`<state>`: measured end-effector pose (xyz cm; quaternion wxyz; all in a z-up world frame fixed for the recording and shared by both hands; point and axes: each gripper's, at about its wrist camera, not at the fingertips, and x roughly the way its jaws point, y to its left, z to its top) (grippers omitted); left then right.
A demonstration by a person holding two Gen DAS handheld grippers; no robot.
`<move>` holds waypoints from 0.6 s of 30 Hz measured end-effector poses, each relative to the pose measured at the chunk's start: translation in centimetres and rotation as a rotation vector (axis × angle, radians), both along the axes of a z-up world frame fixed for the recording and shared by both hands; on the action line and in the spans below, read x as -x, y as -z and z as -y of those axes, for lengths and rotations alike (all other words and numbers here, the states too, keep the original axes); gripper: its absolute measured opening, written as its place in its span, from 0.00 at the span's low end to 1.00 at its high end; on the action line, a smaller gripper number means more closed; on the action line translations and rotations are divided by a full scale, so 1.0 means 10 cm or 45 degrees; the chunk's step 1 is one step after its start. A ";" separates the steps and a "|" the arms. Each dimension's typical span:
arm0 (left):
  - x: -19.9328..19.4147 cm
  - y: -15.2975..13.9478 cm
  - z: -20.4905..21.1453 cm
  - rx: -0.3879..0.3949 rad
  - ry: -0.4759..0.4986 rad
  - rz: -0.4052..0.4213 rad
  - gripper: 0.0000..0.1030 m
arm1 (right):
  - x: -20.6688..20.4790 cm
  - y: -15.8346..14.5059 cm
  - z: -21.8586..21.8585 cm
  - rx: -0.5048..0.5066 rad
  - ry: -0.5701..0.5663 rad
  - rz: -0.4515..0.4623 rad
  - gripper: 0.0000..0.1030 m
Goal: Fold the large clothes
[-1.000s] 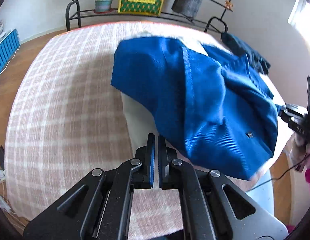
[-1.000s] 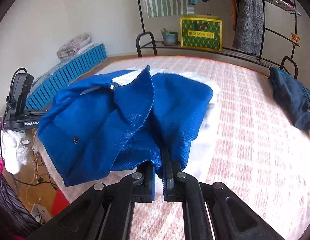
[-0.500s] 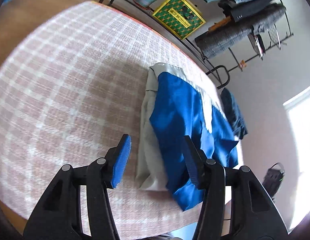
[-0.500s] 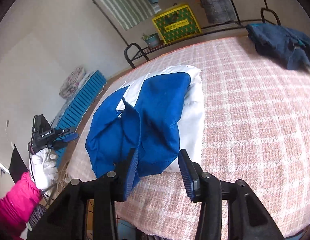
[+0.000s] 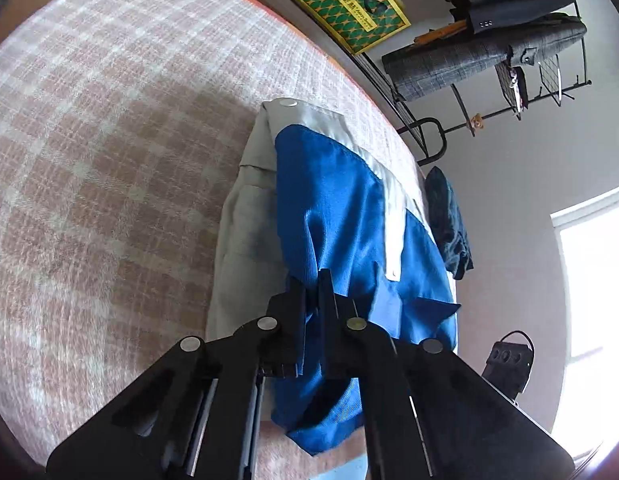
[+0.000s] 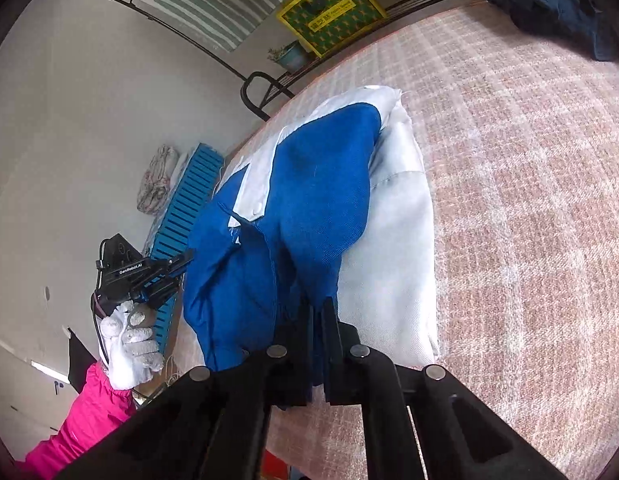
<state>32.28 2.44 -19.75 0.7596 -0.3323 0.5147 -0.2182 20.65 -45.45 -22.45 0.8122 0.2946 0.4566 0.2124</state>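
Closest in, both grippers are clamped down on the same blue-and-white fabric garment [image 5: 341, 216]. The left gripper [image 5: 311, 280] has its jaws pinched nearly together with a fold of the blue cloth caught between them. Same deal for the right gripper [image 6: 318, 308], jaws narrow and biting the blue fabric at its near edge.

The garment lies bunched on the pink-and-white checked bed cover [image 5: 109, 140], near the bed's edge, blue panel on top and the pale grey-white part spread under and beside it. A silver snap button [image 5: 286, 102] shows at its far corner.

From the right wrist view you can see the white-gloved left hand [image 6: 129, 344] off past the bed's edge.

Further back a crumpled dark navy garment [image 5: 449, 228] lies apart on the bed. Beyond that, a yellow-and-green patterned box [image 6: 329, 12] sits on a black metal rack [image 5: 425, 136].
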 end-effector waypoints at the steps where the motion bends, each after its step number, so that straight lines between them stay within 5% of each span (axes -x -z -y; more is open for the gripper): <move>1: 0.09 -0.07 -0.02 0.001 0.000 0.009 0.00 | 0.02 -0.07 0.08 -0.027 0.004 0.013 0.00; 3: 0.22 -0.10 -0.03 -0.026 0.016 0.010 0.00 | 0.06 -0.17 0.21 -0.053 0.026 0.050 0.00; 5: 0.24 0.01 -0.02 -0.187 0.012 -0.006 0.00 | 0.05 -0.10 0.29 -0.055 0.056 0.040 0.00; 8: 0.26 0.29 -0.16 -0.093 -0.060 -0.106 0.00 | 0.01 0.17 0.22 0.000 0.072 -0.048 0.01; 10: 0.30 0.25 -0.21 -0.118 -0.074 -0.069 0.00 | 0.07 0.23 0.21 -0.003 0.098 -0.055 0.06; 12: 0.33 0.18 -0.27 -0.091 -0.078 -0.021 0.00 | 0.17 0.24 0.29 -0.085 0.132 -0.057 0.42; 13: 0.34 0.15 -0.29 -0.067 -0.082 -0.018 0.00 | 0.24 0.24 0.32 -0.100 0.154 -0.055 0.47; 16: 0.38 0.20 -0.32 0.056 -0.090 -0.063 0.00 | 0.39 0.22 0.31 -0.132 0.125 -0.040 0.48; 18: 0.44 0.25 -0.23 0.106 -0.066 -0.089 0.10 | 0.44 0.23 0.26 -0.147 0.098 -0.043 0.48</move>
